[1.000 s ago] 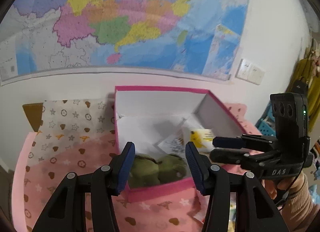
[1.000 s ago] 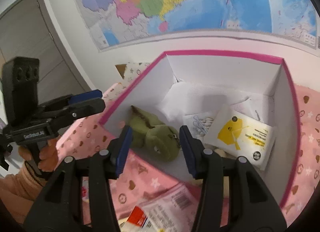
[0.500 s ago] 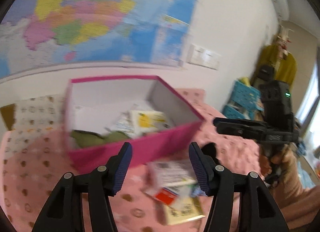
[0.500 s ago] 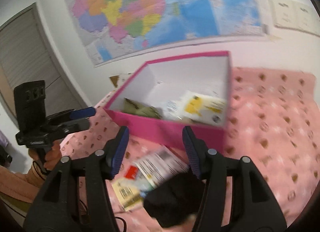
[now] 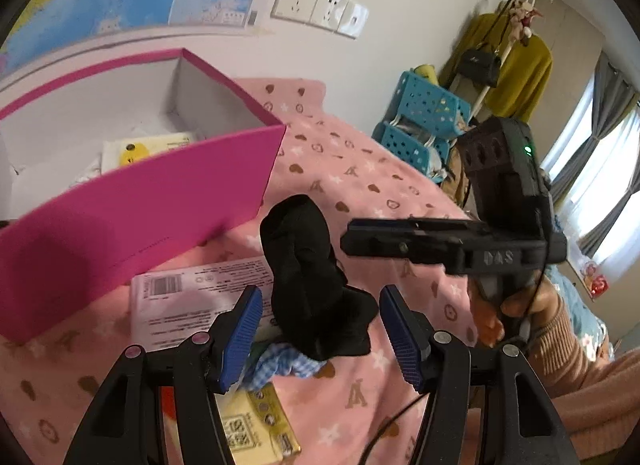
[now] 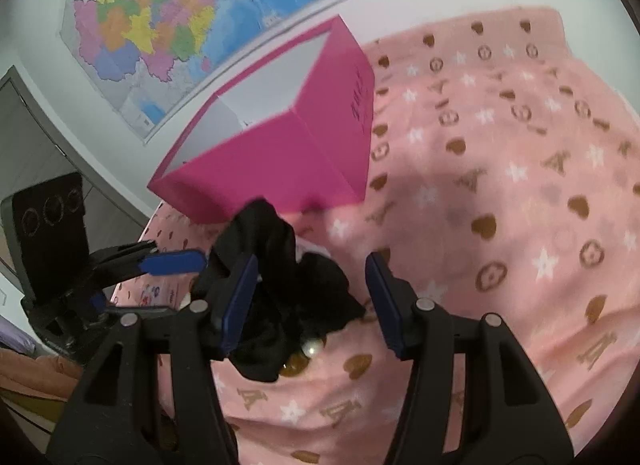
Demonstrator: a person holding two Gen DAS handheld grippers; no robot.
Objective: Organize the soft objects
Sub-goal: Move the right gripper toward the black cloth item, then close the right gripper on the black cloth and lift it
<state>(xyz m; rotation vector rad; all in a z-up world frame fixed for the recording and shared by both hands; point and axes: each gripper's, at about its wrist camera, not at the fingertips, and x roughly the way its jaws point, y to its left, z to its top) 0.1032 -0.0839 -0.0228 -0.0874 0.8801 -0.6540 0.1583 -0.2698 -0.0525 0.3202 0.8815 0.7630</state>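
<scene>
A crumpled black cloth (image 5: pixel 316 285) lies on the pink blanket in front of the pink box (image 5: pixel 132 205). It also shows in the right wrist view (image 6: pixel 276 289). My left gripper (image 5: pixel 320 335) is open and hangs just above and around the cloth. My right gripper (image 6: pixel 308 301) is open over the same cloth from the other side. In the left wrist view the right gripper (image 5: pixel 404 239) comes in from the right at the cloth. The pink box (image 6: pixel 280 145) holds a yellow-and-white packet (image 5: pixel 148 147).
A pink paper packet (image 5: pixel 188 297), a blue checked cloth (image 5: pixel 280 363) and a yellow packet (image 5: pixel 256 421) lie beside the black cloth. Blue plastic baskets (image 5: pixel 420 121) and a coat rack stand at the right. A map (image 6: pixel 180 13) hangs on the wall.
Both grippers have pulled back from the box and swung down toward the black cloth in front of it. Both stay open.
</scene>
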